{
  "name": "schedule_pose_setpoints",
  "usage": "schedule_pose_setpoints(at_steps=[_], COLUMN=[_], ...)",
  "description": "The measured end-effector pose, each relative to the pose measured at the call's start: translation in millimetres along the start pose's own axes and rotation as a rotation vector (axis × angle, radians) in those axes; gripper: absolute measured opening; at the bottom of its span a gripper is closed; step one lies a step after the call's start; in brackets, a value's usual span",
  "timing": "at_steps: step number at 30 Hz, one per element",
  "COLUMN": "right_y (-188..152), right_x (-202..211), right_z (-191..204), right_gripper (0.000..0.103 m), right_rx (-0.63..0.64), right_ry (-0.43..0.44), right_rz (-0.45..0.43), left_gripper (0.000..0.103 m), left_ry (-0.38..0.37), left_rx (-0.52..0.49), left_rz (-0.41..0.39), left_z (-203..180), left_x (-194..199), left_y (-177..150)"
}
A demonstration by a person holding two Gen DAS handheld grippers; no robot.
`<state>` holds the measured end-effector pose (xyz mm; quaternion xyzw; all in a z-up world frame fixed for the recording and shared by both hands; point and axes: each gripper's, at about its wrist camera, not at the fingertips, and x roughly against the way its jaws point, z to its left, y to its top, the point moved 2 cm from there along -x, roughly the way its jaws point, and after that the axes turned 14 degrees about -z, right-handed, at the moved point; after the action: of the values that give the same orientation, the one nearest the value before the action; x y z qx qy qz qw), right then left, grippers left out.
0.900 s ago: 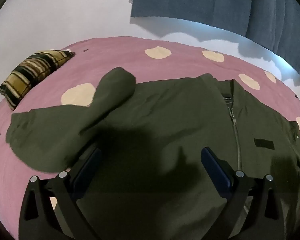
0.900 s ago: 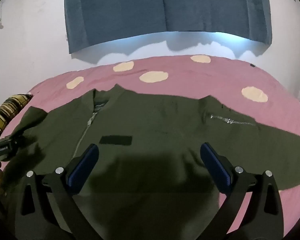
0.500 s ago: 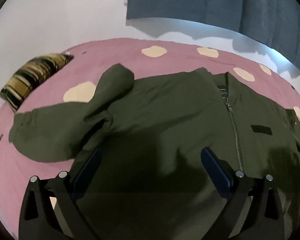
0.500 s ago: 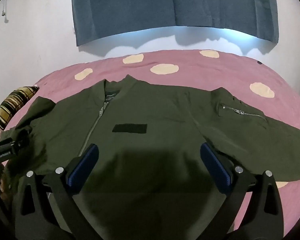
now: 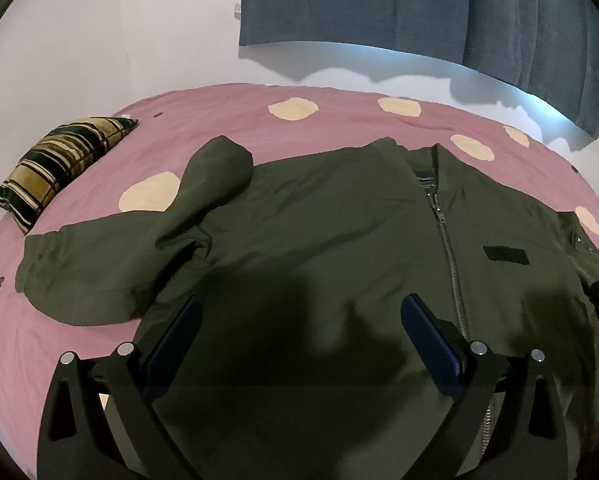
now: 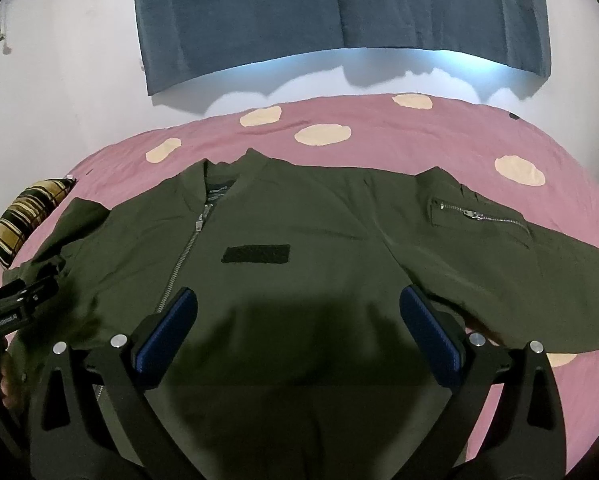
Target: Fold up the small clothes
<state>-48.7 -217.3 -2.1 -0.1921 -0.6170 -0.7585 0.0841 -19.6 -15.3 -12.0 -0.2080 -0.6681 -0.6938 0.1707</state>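
1. the step in hand looks like the first fold of the olive-green zip-front bomber jacket (image 6: 299, 248), which lies front up and spread flat on the pink bed cover with cream dots (image 6: 439, 136); nothing is folded over the body yet.
2. to do it well, i would take a sleeve near its cuff, lift it only enough to clear the cloth, and lay it straight across the chest so no crease bunches at the shoulder.
3. the left sleeve (image 5: 111, 276) is crumpled and doubled on itself toward the bed's left side, so it probably needs smoothing first; the zip-pocket sleeve (image 6: 511, 252) lies flat toward the right edge.
4. the left gripper (image 5: 301, 334) hovers over the lower left chest, jaws wide apart, holding nothing.
5. the right gripper (image 6: 299, 322) hangs over the lower right chest, just beside that sleeve's armpit, also spread wide and empty.
6. a striped yellow-and-black cushion (image 5: 59, 164) sits at the far left corner, well apart.
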Motion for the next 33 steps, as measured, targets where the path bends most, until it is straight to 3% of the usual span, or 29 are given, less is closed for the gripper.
schedule_pose_setpoints(at_steps=[33], right_y=[-1.0], right_x=[0.1], right_z=[-1.1], right_gripper=[0.101], right_rx=[-0.002], right_ry=[0.006], right_rz=[0.015], left_gripper=[0.099], left_ry=[-0.001], left_rx=[-0.007], left_rz=[0.020], left_z=[-4.0], left_x=[1.6], left_y=[-3.6])
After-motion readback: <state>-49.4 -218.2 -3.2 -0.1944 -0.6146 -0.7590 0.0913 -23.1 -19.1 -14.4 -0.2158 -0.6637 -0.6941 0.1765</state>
